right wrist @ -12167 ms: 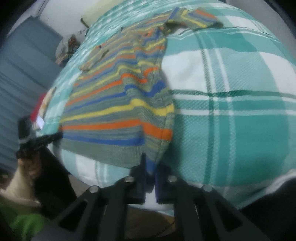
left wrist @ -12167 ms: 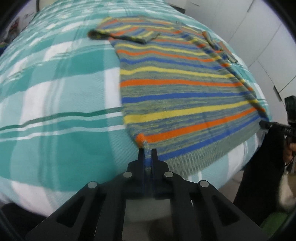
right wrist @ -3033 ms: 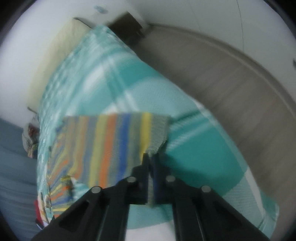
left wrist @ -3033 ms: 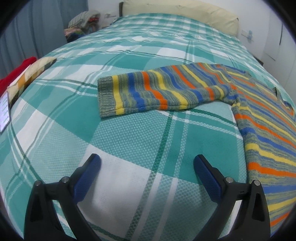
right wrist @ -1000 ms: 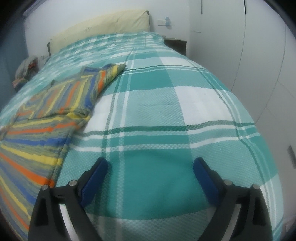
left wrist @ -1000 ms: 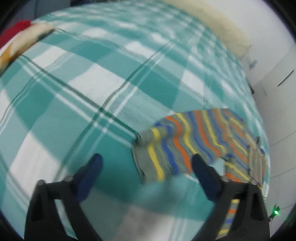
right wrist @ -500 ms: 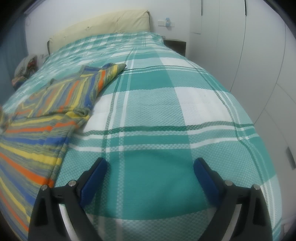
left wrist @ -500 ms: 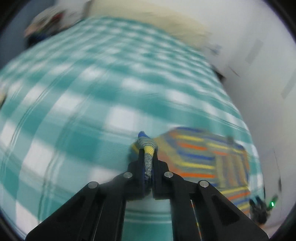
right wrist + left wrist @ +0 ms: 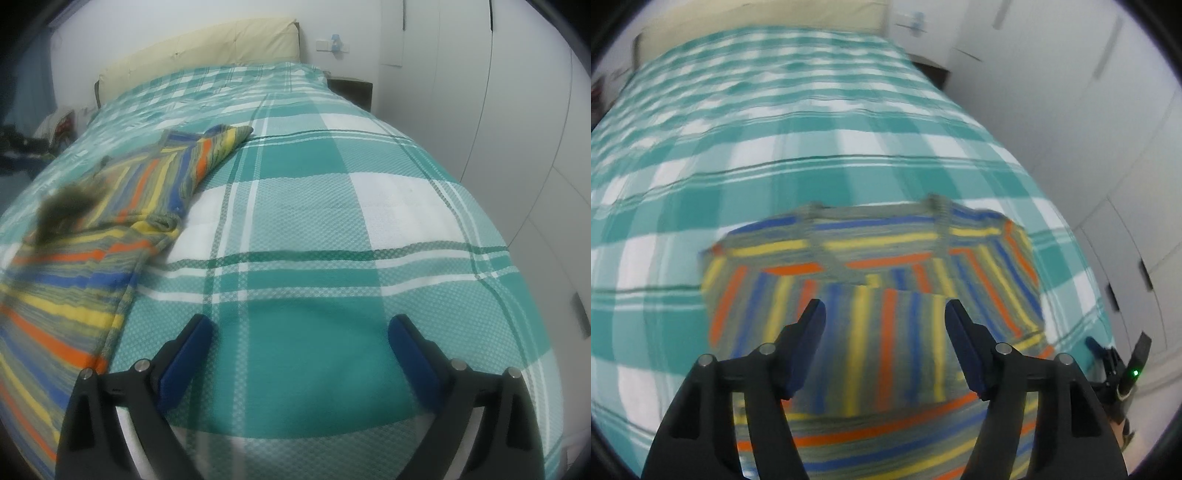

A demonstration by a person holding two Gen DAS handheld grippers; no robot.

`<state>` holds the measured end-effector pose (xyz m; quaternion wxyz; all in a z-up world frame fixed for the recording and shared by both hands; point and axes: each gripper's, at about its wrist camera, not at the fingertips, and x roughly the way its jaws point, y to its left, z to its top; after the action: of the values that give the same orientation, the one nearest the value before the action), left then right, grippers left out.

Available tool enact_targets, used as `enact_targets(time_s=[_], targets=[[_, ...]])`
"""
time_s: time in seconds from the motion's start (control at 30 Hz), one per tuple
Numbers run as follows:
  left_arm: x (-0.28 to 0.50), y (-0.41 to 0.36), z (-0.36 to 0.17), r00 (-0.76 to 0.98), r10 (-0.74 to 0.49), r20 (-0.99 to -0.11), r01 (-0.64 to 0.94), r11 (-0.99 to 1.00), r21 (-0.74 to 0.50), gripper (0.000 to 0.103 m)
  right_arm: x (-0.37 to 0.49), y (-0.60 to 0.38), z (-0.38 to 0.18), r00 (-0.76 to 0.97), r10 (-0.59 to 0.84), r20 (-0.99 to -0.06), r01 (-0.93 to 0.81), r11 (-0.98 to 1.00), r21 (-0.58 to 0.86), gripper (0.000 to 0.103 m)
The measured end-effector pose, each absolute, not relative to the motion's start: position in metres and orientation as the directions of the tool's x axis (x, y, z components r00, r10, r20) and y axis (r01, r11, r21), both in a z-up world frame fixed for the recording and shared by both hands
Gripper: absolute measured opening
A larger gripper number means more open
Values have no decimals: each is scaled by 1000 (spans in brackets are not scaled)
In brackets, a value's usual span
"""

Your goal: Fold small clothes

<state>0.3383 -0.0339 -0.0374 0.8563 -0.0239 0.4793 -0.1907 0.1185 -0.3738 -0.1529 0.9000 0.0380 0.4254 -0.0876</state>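
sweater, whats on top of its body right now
Both sleeves lie folded across the sweater: the left sleeve over its chest, the right sleeve along its far edge. The chest beneath them is covered. The sweater lies on the bedspread.

A bed [image 9: 332,229] under a teal-and-white plaid cover (cream headboard at its far end) carries a striped knit sweater [image 9: 871,295], sleeves folded across its body.
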Motion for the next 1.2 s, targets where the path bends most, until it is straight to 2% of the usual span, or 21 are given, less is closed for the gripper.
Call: enact_targets(time_s=[0.17, 0.3, 0.33, 0.4, 0.47, 0.57, 0.6, 0.67, 0.73, 0.77, 0.83, 0.9, 1.0, 1.07, 1.1, 1.13, 1.2], targets=[[336, 51, -57, 528, -220, -820, 113, 975, -189, 83, 121, -372, -154, 615, -132, -777, 188, 982, -18, 97], [314, 83, -104, 463, -60, -884, 82, 996, -24, 80, 120, -373, -150, 615, -110, -781, 177, 984, 1, 96], [303, 94, -109, 464, -35, -885, 68, 998, -4, 78, 119, -374, -144, 609, -94, -788, 165, 986, 10, 89], [272, 120, -109, 489, -42, -871, 0, 999, -48, 79, 120, -370, -117, 619, -74, -782, 124, 992, 5, 77], [241, 137, -102, 520, -95, -849, -62, 987, -149, 82, 129, -359, -81, 647, -15, -763, 71, 997, 41, 76], [207, 148, -94, 616, -146, -774, -109, 957, -268, 93, 173, -329, -47, 609, 209, -765, -58, 974, 220, 67], [199, 149, -94, 653, -144, -744, -117, 951, -287, 93, 191, -318, -45, 582, 272, -767, -88, 958, 273, 60], [183, 156, -100, 724, -102, -682, -125, 953, -276, 93, 239, -290, -54, 502, 392, -771, -117, 914, 388, 52], [176, 160, -111, 741, -26, -672, -147, 969, -199, 93, 279, -270, -77, 452, 452, -769, -90, 881, 465, 38], [177, 161, -117, 725, 13, -689, -166, 974, -156, 93, 295, -263, -91, 426, 458, -780, -63, 875, 480, 37], [186, 169, -120, 689, -24, -725, -171, 966, -194, 93, 315, -255, -113, 383, 458, -802, -11, 871, 491, 37], [189, 176, -116, 706, -95, -702, -156, 946, -285, 93, 328, -254, -132, 365, 462, -808, 47, 858, 512, 37], [192, 175, -111, 718, -95, -689, -149, 947, -286, 93, 338, -254, -154, 353, 467, -811, 95, 845, 527, 37], [193, 171, -110, 720, -98, -687, -137, 951, -279, 93, 342, -253, -162, 350, 482, -803, 106, 832, 545, 29], [192, 169, -111, 720, -96, -687, -134, 953, -273, 93, 343, -252, -164, 344, 504, -792, 94, 821, 563, 13], [192, 167, -111, 720, -89, -688, -132, 956, -262, 93, 344, -252, -165, 337, 516, -788, 77, 819, 569, 3], [190, 164, -111, 723, -74, -686, -130, 962, -240, 93, 346, -244, -150, 375, 469, -800, 9, 861, 508, 3]])
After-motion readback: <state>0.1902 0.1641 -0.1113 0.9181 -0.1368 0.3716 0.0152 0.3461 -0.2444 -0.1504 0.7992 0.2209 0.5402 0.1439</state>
